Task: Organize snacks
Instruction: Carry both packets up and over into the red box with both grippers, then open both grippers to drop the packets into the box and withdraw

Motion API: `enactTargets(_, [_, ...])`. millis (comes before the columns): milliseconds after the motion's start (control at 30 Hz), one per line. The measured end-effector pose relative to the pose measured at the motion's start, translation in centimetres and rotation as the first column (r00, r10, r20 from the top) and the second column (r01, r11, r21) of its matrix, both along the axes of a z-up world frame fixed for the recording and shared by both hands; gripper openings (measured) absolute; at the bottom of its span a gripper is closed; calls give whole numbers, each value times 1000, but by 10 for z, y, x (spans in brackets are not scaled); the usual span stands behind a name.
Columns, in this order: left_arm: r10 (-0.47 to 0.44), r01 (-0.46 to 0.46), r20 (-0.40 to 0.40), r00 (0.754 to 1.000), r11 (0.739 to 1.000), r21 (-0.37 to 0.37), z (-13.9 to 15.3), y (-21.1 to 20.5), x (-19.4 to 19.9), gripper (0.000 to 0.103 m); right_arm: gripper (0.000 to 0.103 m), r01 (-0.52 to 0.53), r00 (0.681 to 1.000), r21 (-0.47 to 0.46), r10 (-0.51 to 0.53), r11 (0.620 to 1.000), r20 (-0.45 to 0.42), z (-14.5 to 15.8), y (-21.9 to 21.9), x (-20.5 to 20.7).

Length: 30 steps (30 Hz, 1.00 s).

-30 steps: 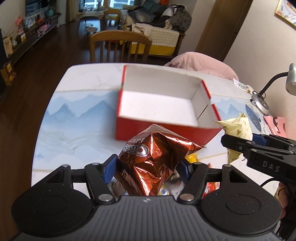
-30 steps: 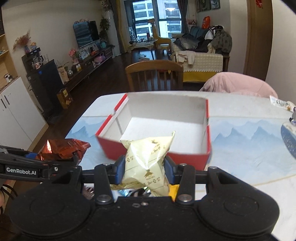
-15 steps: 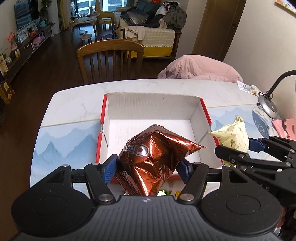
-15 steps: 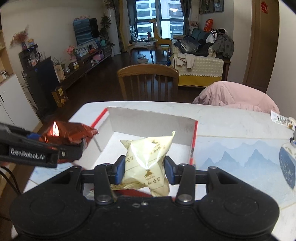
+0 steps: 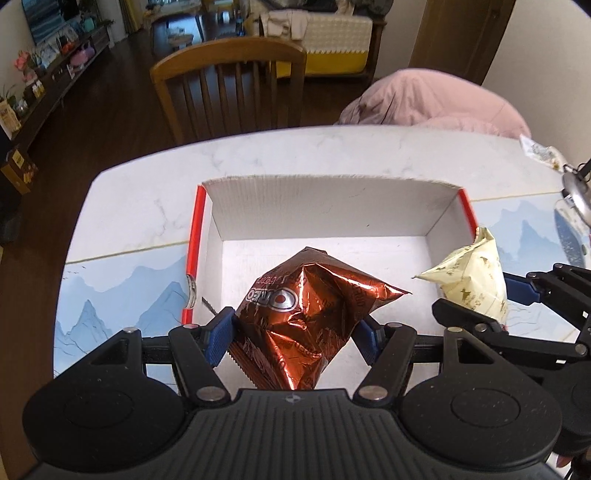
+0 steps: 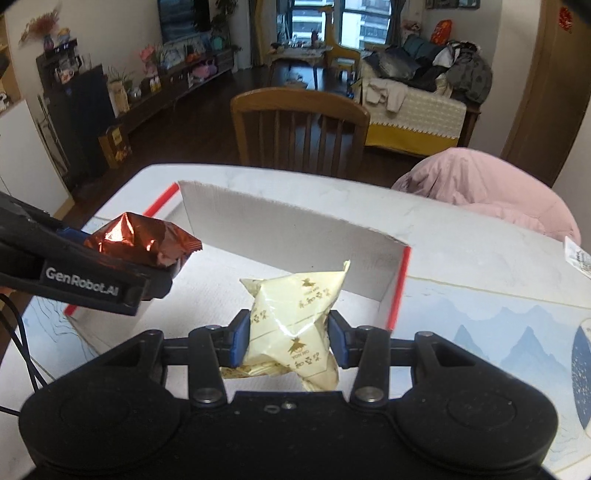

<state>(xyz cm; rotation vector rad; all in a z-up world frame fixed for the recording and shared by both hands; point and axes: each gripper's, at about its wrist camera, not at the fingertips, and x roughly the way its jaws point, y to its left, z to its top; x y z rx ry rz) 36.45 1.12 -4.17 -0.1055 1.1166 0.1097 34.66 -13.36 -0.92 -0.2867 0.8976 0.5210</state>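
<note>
On the marble table [image 5: 147, 192], both grippers hold snacks over the box [image 5: 332, 206]: left [image 5: 295, 330] copper, right [image 6: 288, 332] cream.

This is a lived-in home: a marble-look dining table [image 5: 155, 199] with a wooden chair [image 6: 299, 129] stands before a living room with a clothes-strewn sofa [image 6: 417, 107], television [image 6: 184, 18] and dark wood floor [image 6: 192, 122].

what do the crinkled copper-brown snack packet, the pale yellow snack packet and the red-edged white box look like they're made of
Crinkled copper-brown snack packet: seemingly metallised foil film, with mirror-bright glints and sharp creases.
Pale yellow snack packet: probably soft plastic film; it shows a satin sheen, gold print and rounded folds.
Red-edged white box: likely corrugated cardboard, given the fine ribbing on its matt white inner wall. The red outside looks smoother.
</note>
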Motion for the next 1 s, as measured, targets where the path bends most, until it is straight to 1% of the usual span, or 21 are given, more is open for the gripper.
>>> enactTargets(67, [6, -5, -21, 1000, 1000, 12, -8, 0, 9, 67, 43, -20, 1000, -18, 19, 1000, -19, -9, 5, 9])
enactTargets(200, [11, -10, -67, 998, 1000, 23, -25, 0, 24, 67, 43, -44, 997, -60, 40, 997, -64, -29, 18, 14])
enactTargets(300, [1, 2, -103, 995, 1000, 23, -37, -2, 32, 67, 43, -58, 994, -73, 50, 996, -98, -41, 24, 19])
enactTargets(400, [-17, 24, -146, 989, 999, 41, -48, -4, 38, 67, 43, -71, 987, -89, 57, 994, -150, -53, 28, 20])
enactTargets(433, [-18, 26, -155, 988, 999, 47, -52, -5, 39, 67, 43, -78, 986, -96, 62, 992, -154, -56, 29, 19])
enactTargets(667, [-33, 49, -231, 972, 997, 61, -72, -9, 46, 67, 43, -114, 979, -143, 86, 983, -187, -65, 41, 20])
enactTargets(833, [-33, 50, -261, 965, 997, 59, -82, -8, 47, 67, 43, -131, 974, -174, 94, 976, -206, -72, 44, 19])
enactTargets(1000, [-26, 40, -272, 962, 998, 45, -86, -4, 47, 68, 43, -129, 973, -184, 89, 975, -212, -71, 44, 16])
